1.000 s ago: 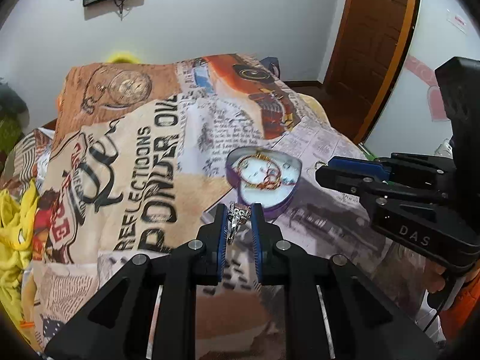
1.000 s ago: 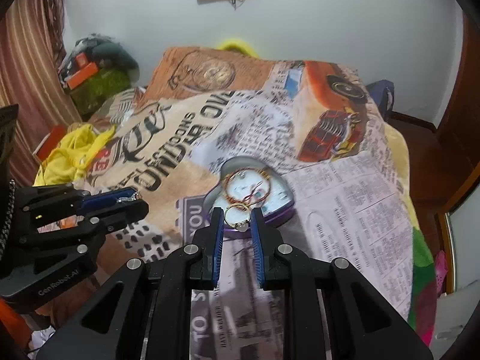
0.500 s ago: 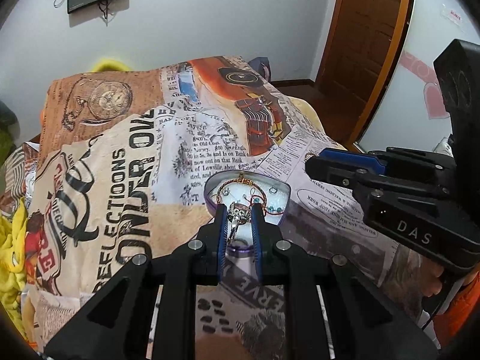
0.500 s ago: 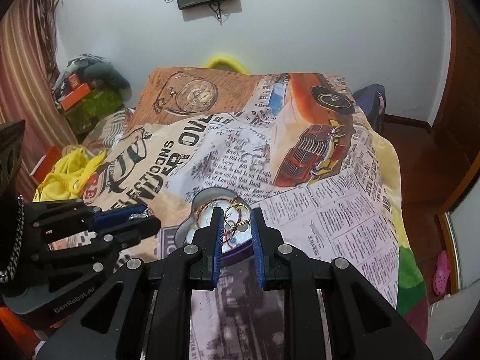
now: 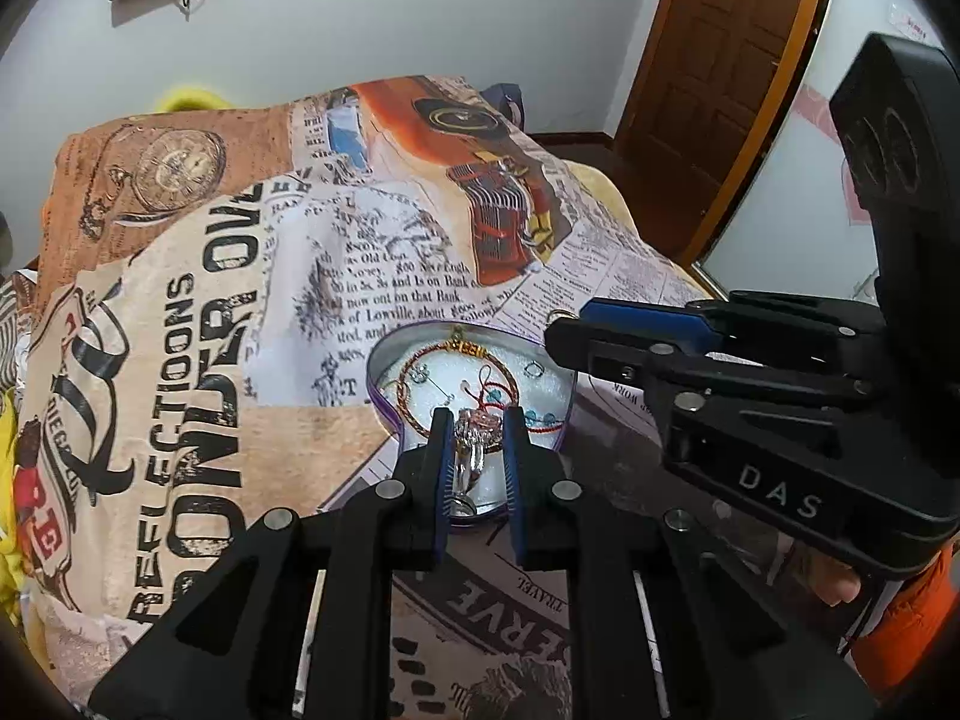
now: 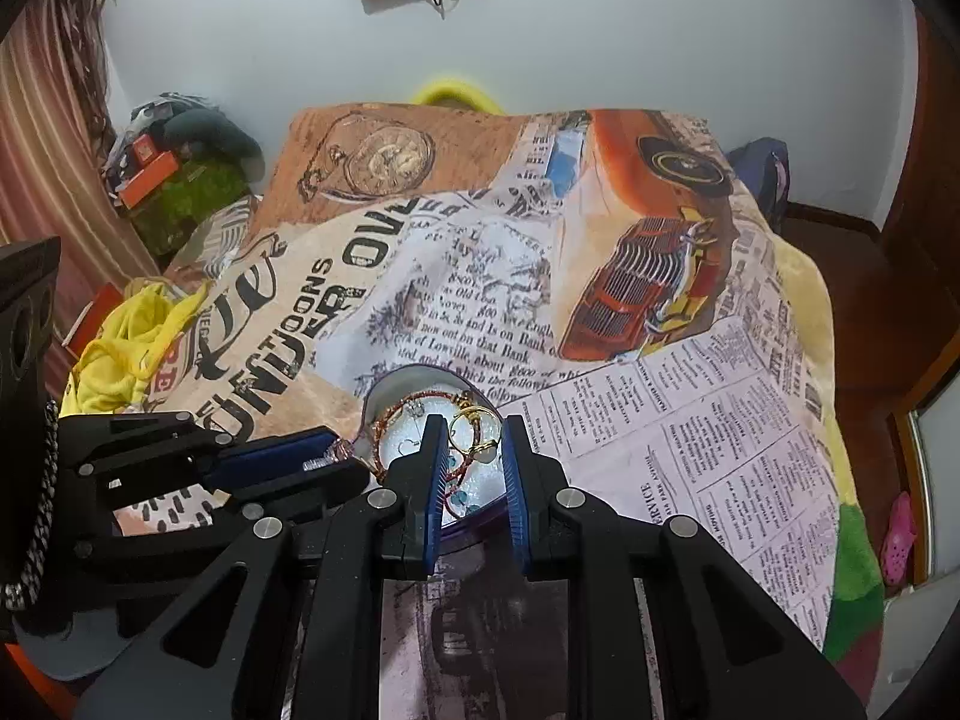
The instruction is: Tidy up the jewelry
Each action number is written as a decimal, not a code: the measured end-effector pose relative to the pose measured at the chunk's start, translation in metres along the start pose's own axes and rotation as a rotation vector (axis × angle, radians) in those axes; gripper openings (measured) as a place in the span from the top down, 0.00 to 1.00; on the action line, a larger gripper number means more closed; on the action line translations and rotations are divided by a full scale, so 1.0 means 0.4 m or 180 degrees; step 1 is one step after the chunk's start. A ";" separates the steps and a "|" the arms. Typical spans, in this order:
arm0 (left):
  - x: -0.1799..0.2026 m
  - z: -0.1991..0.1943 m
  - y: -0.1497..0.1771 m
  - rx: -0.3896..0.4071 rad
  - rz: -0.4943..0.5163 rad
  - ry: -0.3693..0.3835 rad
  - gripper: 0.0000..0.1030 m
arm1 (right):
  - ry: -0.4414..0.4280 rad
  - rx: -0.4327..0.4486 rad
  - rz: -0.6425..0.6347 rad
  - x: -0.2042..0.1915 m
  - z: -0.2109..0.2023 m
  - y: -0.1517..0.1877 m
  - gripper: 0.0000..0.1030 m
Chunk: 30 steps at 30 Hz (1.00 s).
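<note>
A purple heart-shaped tin (image 5: 384, 354) (image 6: 384, 396) lies open on the bed and holds a red-and-gold bangle (image 5: 414, 378) and small earrings. My left gripper (image 5: 477, 426) is shut on a silver ring (image 5: 471, 450) right over the tin. My right gripper (image 6: 471, 432) is shut on a gold ring (image 6: 474, 429), also over the tin. Each gripper shows in the other's view, the right one (image 5: 690, 354) beside the tin's right rim, the left one (image 6: 288, 462) at its left rim.
A printed newspaper-and-car blanket (image 6: 690, 408) covers the bed. Yellow cloth (image 6: 126, 348) lies at the bed's left edge. A wooden door (image 5: 732, 60) stands to the right. Clutter (image 6: 174, 162) sits in the far left corner.
Both grippers have moved forward and down, from short of the tin to right over it, each still holding its ring.
</note>
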<state>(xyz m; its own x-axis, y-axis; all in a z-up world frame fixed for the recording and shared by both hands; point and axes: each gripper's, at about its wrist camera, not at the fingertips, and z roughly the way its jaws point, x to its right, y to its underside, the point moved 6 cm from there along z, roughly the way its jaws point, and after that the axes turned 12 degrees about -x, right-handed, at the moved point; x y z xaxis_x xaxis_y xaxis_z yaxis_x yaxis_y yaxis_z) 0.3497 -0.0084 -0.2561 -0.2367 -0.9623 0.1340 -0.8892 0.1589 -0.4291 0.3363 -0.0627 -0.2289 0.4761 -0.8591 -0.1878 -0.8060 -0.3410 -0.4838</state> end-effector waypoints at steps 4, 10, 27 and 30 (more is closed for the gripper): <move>0.000 0.006 -0.001 -0.0009 0.0018 0.0035 0.86 | -0.0042 -0.0077 0.0006 0.006 0.020 0.001 0.84; 0.002 -0.001 0.000 0.0003 0.0038 0.0058 0.86 | -0.0164 -0.0198 0.0027 0.011 0.038 0.005 0.84; 0.019 -0.310 0.012 0.0691 -0.0071 -0.0283 0.86 | 0.0116 0.0474 -0.0049 -0.044 -0.219 0.000 0.82; 0.045 -0.421 0.022 0.0998 -0.0061 -0.0406 0.82 | 0.0240 0.0825 -0.0088 -0.074 -0.339 0.011 0.82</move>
<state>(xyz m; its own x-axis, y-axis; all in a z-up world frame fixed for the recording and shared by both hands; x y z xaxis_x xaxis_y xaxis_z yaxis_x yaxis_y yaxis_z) 0.2717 0.0128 -0.1072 -0.1526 -0.9875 0.0402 -0.7246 0.0842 -0.6840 0.2709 -0.0904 -0.1097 0.4613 -0.8801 -0.1122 -0.6715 -0.2637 -0.6925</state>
